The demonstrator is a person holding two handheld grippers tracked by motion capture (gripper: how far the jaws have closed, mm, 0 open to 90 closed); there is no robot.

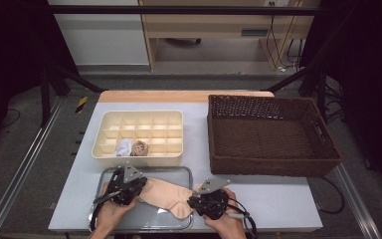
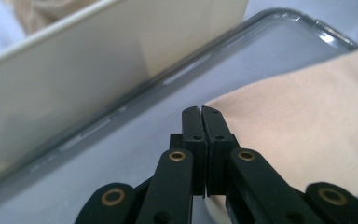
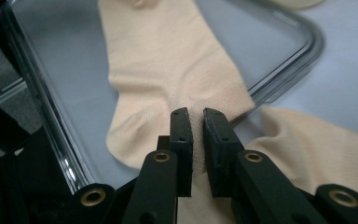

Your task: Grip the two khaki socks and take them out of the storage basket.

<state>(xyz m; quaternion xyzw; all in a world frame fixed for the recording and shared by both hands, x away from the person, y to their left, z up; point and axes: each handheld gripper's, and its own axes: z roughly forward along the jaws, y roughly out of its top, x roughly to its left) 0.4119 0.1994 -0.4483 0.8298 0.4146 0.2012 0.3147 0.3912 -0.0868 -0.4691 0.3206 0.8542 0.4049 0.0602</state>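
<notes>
Grey table, beige sock pinched between both grippers over clear tray

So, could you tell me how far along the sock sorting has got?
Done: two rolled bundles sit in the divided organiser. In hand: both the left gripper and the right gripper pinch the beige sock over the clear tray. Left: rolling and stowing it.
</notes>
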